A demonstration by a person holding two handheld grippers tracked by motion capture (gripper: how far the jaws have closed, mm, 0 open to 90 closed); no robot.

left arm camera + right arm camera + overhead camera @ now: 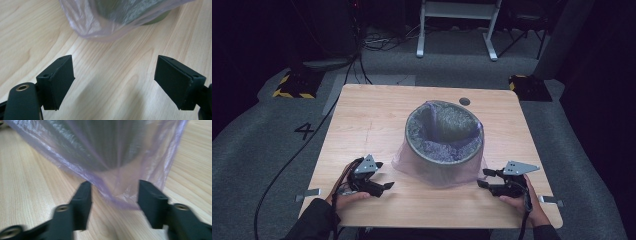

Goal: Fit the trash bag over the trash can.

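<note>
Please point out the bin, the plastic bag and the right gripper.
bin [447, 157]: high view, front wall under the rim.
plastic bag [75, 165]: right gripper view, hanging film.
right gripper [483, 178]: high view, between its fingers.

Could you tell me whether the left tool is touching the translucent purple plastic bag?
Apart. The left gripper view shows bare wooden table between the open left tool and the bag.
</note>
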